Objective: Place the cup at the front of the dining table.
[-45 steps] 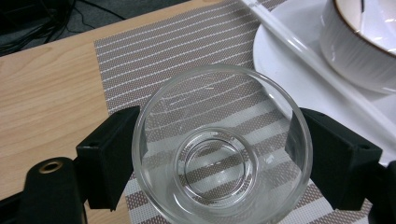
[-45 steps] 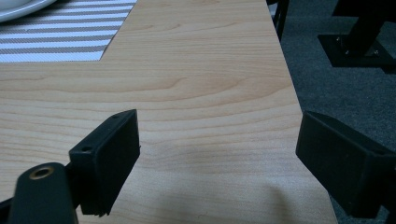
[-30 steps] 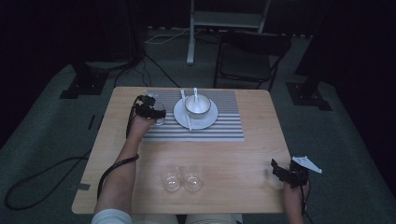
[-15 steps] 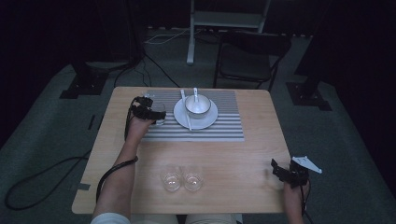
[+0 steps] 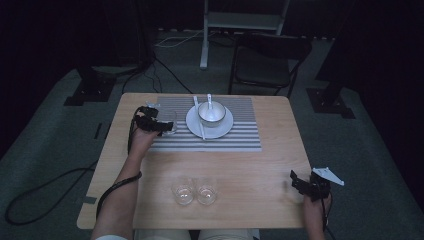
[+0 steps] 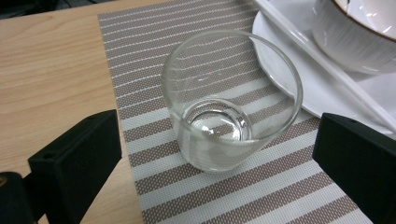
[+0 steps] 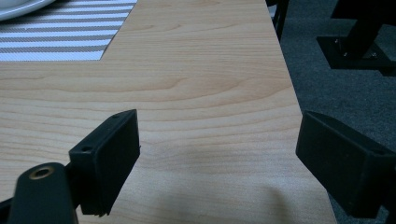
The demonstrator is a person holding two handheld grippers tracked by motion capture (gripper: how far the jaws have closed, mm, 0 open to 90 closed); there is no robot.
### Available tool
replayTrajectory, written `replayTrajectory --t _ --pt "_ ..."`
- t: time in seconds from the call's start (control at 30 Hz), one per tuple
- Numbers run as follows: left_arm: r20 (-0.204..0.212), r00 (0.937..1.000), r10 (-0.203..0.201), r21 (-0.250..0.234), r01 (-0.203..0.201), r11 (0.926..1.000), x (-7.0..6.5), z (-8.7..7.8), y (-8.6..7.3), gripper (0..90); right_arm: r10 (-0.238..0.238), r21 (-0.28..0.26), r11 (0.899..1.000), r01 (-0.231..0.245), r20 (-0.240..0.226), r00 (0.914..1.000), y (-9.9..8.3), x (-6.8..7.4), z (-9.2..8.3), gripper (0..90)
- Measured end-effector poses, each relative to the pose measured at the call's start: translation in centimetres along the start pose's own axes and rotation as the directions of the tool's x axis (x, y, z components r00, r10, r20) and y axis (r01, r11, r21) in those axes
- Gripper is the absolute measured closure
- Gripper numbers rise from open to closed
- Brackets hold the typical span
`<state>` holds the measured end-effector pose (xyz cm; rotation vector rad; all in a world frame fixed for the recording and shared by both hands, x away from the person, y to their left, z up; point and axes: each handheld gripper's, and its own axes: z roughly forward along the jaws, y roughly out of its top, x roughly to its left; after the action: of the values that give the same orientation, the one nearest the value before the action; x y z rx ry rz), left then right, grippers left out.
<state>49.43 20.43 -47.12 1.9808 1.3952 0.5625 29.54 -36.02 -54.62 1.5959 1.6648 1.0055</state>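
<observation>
A clear empty glass [image 6: 229, 121] stands upright on the striped placemat [image 6: 154, 56], just left of the white plate [image 6: 299, 88]. My left gripper [image 6: 219, 140] has just been opening; its jaws stand wide on either side of the glass with gaps showing, so nothing is gripped. In the high view the left gripper [image 5: 161, 124] sits at the mat's left edge beside the glass [image 5: 169, 121]. My right gripper [image 5: 296, 181] rests near the table's front right corner. In its own view the right gripper [image 7: 219, 154] is open over bare wood.
A white bowl [image 5: 211, 113] with a spoon sits on the plate [image 5: 222, 131], and chopsticks [image 5: 199, 120] lie across the plate's left side. Two more clear glasses [image 5: 183, 192] [image 5: 206, 191] stand side by side near the front edge. A dark chair [image 5: 265, 60] is beyond the table.
The left hand has drawn back slightly toward the mat's left edge, and the glass now stands free ahead of it. The right hand has stayed put.
</observation>
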Motion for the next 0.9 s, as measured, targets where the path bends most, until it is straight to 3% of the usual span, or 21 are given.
replayTrajectory --t 0.23,0.63,0.9 --pt "0.01 1.0 -0.001 -0.019 0.001 0.9998 0.4 -1.3 -1.1 1.8 0.0 0.003 1.0 0.0 0.001 1.0 0.0 0.0 0.0 13.1" --pt "0.031 0.9995 0.0 -0.026 0.001 0.9997 0.6 -2.0 -4.7 1.8 -0.003 0.001 1.0 0.003 0.004 1.0 0.0 0.0 0.0 13.1" --pt "0.04 0.9992 0.004 -0.058 -0.001 0.9983 0.9 -3.8 -6.6 1.9 0.0 -0.005 1.0 0.0 0.006 1.0 0.0 0.0 0.0 13.1"
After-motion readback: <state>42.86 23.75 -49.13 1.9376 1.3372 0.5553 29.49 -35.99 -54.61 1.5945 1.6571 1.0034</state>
